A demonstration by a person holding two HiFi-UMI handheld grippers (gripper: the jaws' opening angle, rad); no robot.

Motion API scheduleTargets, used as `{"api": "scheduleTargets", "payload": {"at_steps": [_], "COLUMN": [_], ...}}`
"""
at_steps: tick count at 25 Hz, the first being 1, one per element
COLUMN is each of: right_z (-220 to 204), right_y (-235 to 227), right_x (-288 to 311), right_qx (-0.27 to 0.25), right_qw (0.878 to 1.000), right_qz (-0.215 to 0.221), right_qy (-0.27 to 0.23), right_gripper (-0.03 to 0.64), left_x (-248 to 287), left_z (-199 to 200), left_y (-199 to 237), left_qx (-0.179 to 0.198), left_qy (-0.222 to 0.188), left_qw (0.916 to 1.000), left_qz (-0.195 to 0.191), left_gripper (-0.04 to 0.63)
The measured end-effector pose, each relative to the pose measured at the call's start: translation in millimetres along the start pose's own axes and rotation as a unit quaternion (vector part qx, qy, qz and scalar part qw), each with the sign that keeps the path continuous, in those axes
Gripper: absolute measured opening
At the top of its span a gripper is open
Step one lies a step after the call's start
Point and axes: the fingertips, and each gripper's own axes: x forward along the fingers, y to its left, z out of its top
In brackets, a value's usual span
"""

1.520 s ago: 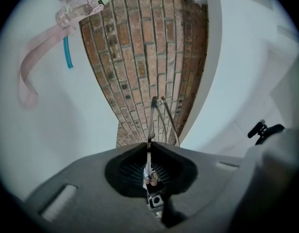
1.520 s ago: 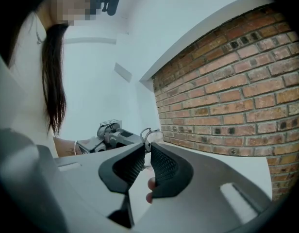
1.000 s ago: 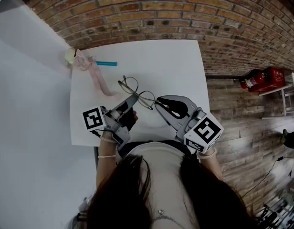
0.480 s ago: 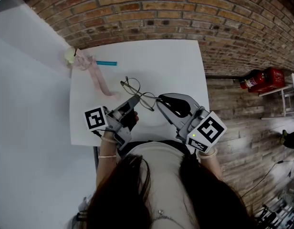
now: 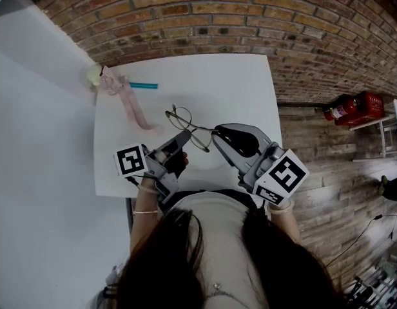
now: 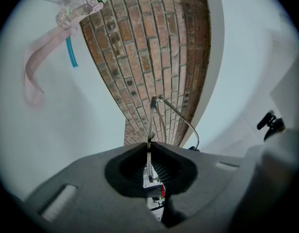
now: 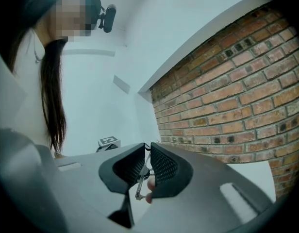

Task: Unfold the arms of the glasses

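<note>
Thin wire-framed round glasses [image 5: 180, 117] hang just above the white table [image 5: 237, 82], held between both grippers. My left gripper [image 5: 183, 136] is shut on one thin wire part of the frame near me; in the left gripper view the wire [image 6: 161, 107] rises from the closed left gripper [image 6: 148, 148] and curves right. My right gripper [image 5: 215, 132] is shut on the other end; in the right gripper view a thin metal arm [image 7: 141, 186] runs down between the closed pads of the right gripper [image 7: 148, 152]. Which arm each one holds is unclear.
A pink ribbon [image 5: 131, 108] with a clear object [image 5: 110, 81] and a teal pen [image 5: 144, 85] lie at the table's far left corner. A brick surface [image 5: 205, 11] borders the table's far side. A red fire extinguisher [image 5: 353, 105] lies off to the right.
The glasses and both gripper tips have drifted slightly right and away from me. The right gripper's cube has shifted a little to the right. Both grips look unchanged.
</note>
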Motion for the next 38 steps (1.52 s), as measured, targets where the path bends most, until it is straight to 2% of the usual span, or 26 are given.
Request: {"api": "scheduleTargets", "payload": {"at_steps": [28, 33, 38], "right_z": [20, 23, 24], "right_y": [-3, -3, -2], "right_x": [0, 1, 1], "right_qx": [0.0, -0.001, -0.002], "right_qw": [1.0, 1.0, 1.0], "right_qz": [0.001, 0.0, -0.001], "right_qy": [-0.022, -0.026, -0.027], "right_gripper": [0.04, 0.04, 0.04], "left_x": [8, 1, 1], "left_z": [-17, -16, -19], "left_y": [6, 22, 23], "left_qx": [0.003, 0.047, 0.051], "left_qy": [0.025, 0.04, 0.045], "left_qw": [0.9996, 0.9964, 0.9957], "left_qz": [0.016, 0.059, 0.063], "left_gripper": [0.021, 0.021, 0.021]}}
